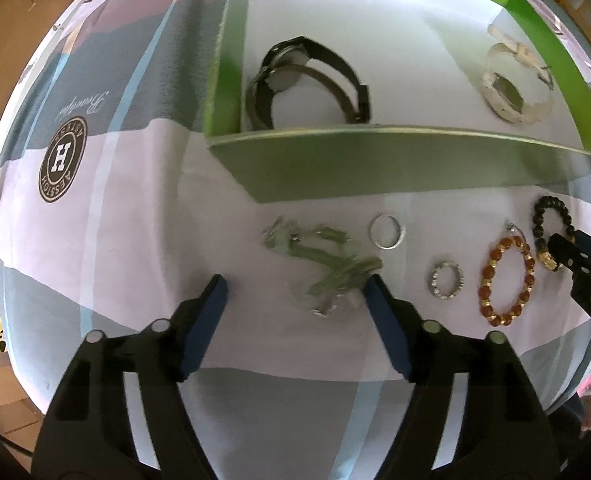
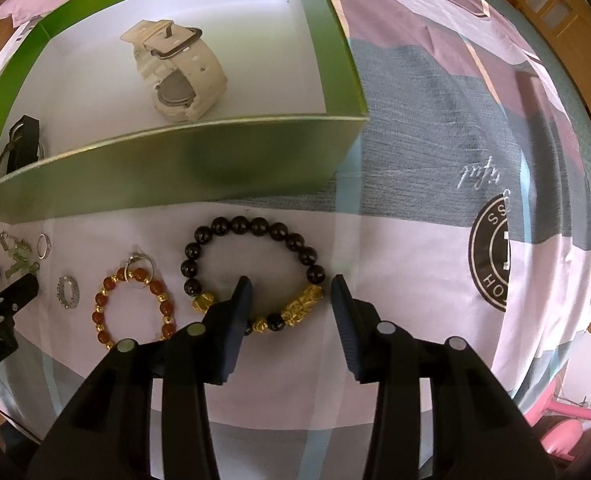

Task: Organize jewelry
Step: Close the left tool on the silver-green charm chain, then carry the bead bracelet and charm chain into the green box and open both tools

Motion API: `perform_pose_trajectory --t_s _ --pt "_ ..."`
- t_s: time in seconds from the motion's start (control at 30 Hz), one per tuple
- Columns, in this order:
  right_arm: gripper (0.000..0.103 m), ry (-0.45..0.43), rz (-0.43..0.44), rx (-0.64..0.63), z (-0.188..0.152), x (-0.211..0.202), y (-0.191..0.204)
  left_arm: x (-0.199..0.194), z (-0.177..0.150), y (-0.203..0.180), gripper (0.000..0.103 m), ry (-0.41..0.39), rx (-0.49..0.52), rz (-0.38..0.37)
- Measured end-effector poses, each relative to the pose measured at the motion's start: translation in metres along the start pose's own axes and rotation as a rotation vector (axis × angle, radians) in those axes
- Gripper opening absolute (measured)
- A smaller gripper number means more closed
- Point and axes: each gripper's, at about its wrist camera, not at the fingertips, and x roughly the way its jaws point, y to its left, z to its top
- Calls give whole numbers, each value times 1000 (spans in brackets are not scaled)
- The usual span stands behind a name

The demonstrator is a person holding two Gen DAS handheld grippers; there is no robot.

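A green box (image 1: 375,168) with a white floor holds a black watch (image 1: 307,80) and a white watch (image 1: 515,88). In front of it on the cloth lie a pale green bead bracelet (image 1: 327,268), a silver ring (image 1: 386,231), a sparkly ring (image 1: 446,280), an orange bead bracelet (image 1: 507,280) and a black bead bracelet with gold charms (image 2: 255,272). My left gripper (image 1: 295,284) is open around the green bracelet. My right gripper (image 2: 291,284) is open, its fingers straddling the gold charm of the black bracelet.
The bedsheet (image 1: 115,220) is patterned in pink, grey and white with round logos (image 1: 62,160). A thin hoop earring (image 2: 139,270) lies on the orange bracelet. Bed wood frame (image 2: 551,8) at the far right; pink object (image 2: 563,428) below.
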Motion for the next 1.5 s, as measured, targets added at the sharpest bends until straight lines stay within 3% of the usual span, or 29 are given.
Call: perform_pose_trajectory --t_s 0.17,0.23,0.3,0.37,0.5,0.63,0.73,0.8,0.83,0.97,1.03,1.13,1.17,1.27,1.5 --pt "43 -2 17 10 0 0 -5 -1 1 -4 45 -12 -4 -36" --pt "42 -6 17 4 0 0 -6 -3 0 -3 25 -17 -9 -45" --pt "27 -8 43 1 -1 3 -4 -5 1 -3 7 -21 -5 -64" --pt "18 -12 62 -12 -2 0 -1 -10 -2 0 7 -36 -7 -58" --pt "17 -46 73 -43 -4 -9 6 -29 -3 -4 7 -101 -5 -54" --pt "17 -123 110 -38 -5 -38 4 -64 -7 -2 7 -194 -11 -99" --pt "17 -219 188 -18 -10 -71 -3 -91 -9 -1 7 -275 -15 -122" --pt "3 -278 239 -10 -11 -88 -5 -104 -11 3 7 -329 -25 -137" --pt "3 -331 266 -8 -12 -100 -7 -110 -11 2 7 -350 -29 -141" --pt "3 -447 242 -6 -13 -126 -6 -121 -16 11 7 -374 -43 -153" --pt "3 -418 223 -31 -11 -123 -3 -115 -12 11 7 -358 -48 -149" --pt "4 -308 210 -17 -4 -98 -6 -104 -10 11 7 -333 -49 -156" --pt "9 -253 208 -12 -2 -84 -8 -103 -9 10 7 -328 -48 -156" --pt "38 -139 210 5 -1 -51 -10 -100 -10 9 7 -323 -44 -155" --pt "38 -30 96 -14 5 -3 -1 -92 -12 3 7 -306 -25 -146"
